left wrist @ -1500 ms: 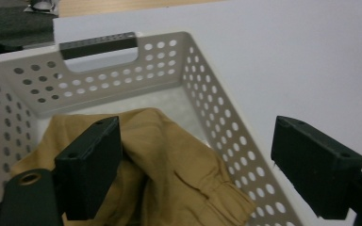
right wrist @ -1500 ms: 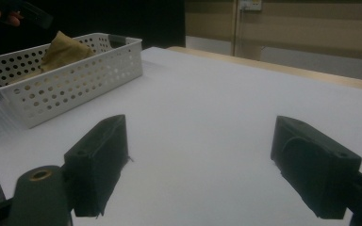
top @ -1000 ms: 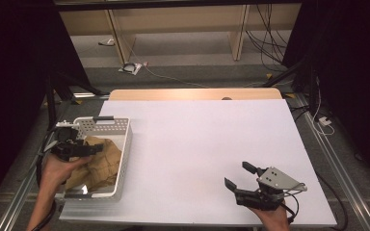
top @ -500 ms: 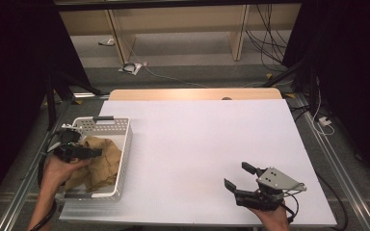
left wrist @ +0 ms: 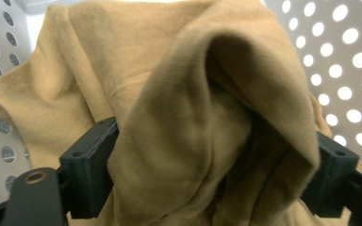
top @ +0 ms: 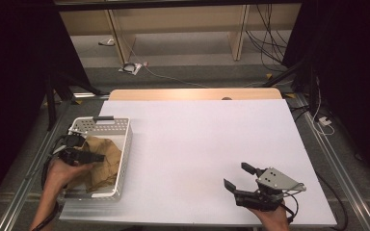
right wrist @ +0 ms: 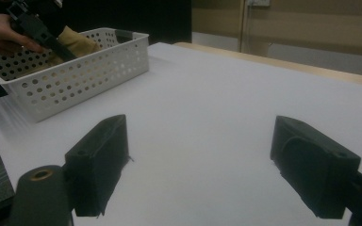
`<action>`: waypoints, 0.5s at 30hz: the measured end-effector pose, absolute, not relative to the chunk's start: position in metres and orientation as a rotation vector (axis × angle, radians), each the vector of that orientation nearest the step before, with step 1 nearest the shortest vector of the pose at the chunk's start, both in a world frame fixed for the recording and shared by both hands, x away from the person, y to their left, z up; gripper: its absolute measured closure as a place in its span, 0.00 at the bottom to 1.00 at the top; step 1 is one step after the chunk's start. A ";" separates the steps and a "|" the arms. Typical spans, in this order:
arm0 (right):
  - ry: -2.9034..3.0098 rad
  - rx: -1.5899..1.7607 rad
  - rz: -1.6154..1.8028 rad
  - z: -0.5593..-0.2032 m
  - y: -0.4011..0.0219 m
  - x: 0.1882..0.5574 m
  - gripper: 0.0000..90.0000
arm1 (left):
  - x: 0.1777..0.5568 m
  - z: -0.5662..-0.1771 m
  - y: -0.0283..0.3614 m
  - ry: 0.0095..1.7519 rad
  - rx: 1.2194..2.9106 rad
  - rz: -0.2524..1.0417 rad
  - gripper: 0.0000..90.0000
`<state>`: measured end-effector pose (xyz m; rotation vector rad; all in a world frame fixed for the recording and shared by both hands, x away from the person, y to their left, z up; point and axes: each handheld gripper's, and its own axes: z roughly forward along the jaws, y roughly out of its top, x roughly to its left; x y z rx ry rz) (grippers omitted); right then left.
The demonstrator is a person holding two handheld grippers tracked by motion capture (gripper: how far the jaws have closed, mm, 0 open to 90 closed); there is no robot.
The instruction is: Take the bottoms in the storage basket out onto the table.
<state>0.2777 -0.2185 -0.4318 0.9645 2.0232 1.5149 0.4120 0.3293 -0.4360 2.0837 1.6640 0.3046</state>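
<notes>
A person works at a white table [top: 197, 144] with a claw in each hand. The left claw [top: 94, 157] reaches into a white basket with holes [top: 125, 144] at the near left edge of the table. A tan cloth [top: 103, 161] lies crumpled in that basket, right under and around this claw. In the left gripper view a raised fold of the cloth [left wrist: 217, 122] sits between the two black jaws, which stand wide apart on either side of it; they flank the fold, and whether they press it cannot be told. The right claw [top: 238, 177] rests low over the bare table near the right front edge, well apart from the basket, its jaws spread wide with nothing between them. From this claw, the basket [right wrist: 75, 70] and the cloth [right wrist: 78, 42] lie far off to its left.
</notes>
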 end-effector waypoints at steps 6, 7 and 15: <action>2.025 0.962 1.520 -0.433 -0.217 0.279 0.23 | 0.414 -0.440 0.329 1.699 2.083 0.297 0.26; 2.026 0.962 1.520 -0.433 -0.217 0.279 0.23 | 0.414 -0.440 0.330 1.699 2.082 0.294 0.26; 2.028 0.966 1.516 -0.433 -0.218 0.279 0.24 | 0.416 -0.447 0.335 1.745 2.057 0.265 0.39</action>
